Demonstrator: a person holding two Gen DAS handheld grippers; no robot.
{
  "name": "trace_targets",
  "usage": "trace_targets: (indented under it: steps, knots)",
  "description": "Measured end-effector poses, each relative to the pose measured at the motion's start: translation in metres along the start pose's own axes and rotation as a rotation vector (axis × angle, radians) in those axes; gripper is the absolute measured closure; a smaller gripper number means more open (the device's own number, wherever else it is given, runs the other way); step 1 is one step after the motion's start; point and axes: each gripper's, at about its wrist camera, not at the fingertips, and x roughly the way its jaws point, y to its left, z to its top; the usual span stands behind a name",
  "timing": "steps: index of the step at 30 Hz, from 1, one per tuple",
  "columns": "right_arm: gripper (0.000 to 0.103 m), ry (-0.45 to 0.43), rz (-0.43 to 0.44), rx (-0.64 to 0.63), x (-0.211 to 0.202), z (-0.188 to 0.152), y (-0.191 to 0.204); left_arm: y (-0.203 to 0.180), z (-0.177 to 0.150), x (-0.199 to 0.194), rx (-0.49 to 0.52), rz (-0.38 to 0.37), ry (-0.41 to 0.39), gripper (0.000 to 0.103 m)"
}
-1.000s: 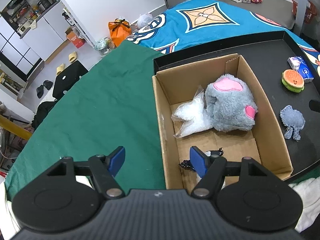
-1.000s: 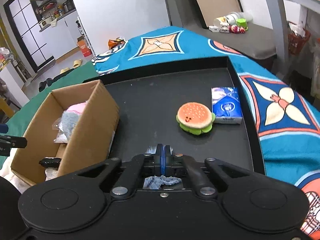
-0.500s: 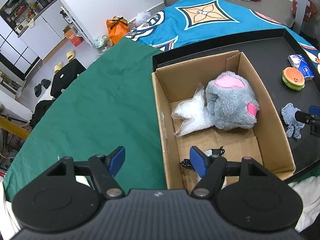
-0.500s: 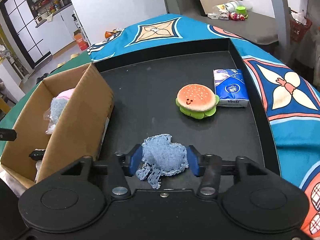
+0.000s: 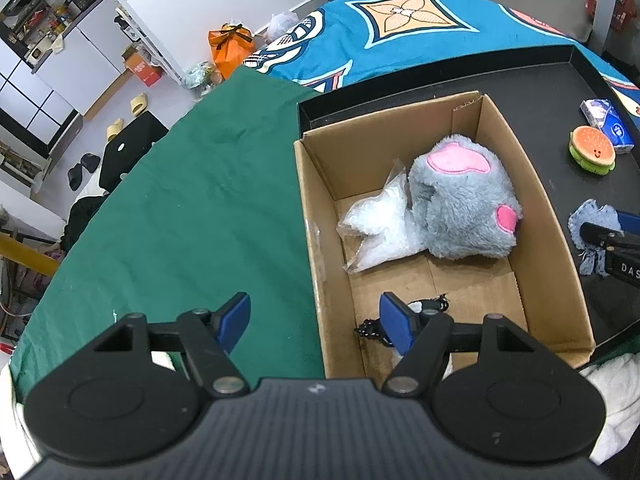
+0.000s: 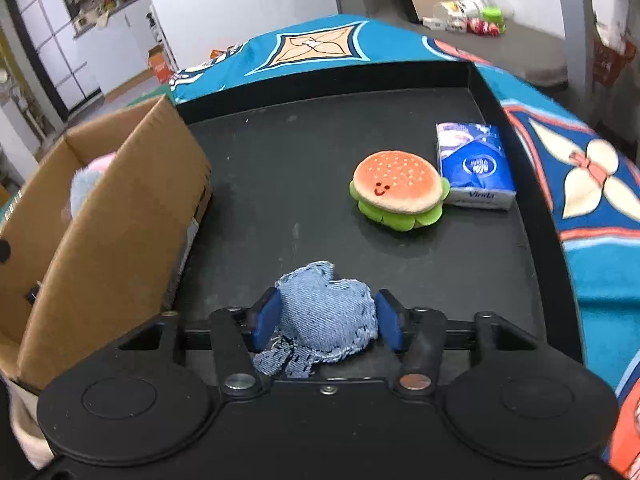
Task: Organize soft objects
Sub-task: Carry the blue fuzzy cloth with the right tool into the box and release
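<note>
The denim pouch [image 6: 326,318] is seen lying on the black tray [image 6: 304,184], right of the cardboard box [image 6: 120,232] and nearer than the burger plush [image 6: 398,190]; it is bracketed by the right gripper [image 6: 326,320], whose jaws have just been closing, the 2 pads at its flanks though firm pressure cannot be confirmed. It is judged light, soft and compressible with frayed edges, so the plump middle is best taken; the left gripper [image 5: 316,322] is held wide apart and empty at the box's near left wall.

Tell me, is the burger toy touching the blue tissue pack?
Touching. In the right wrist view, the burger toy sits with its green edge pressed against the tissue pack, with no tray showing between them.
</note>
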Motion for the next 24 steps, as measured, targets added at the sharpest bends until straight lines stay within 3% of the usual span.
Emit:
trace_targets:
  steps: [6, 24]
  knots:
    - [0.074, 0.013, 0.016, 0.043, -0.005, 0.0, -0.009, -0.002, -0.001, -0.003, 0.007, 0.016, -0.004, 0.033]
    - [0.074, -0.066, 0.003, 0.071, -0.049, 0.018, -0.014, 0.008, -0.009, -0.017, -0.04, -0.022, -0.053, 0.033]
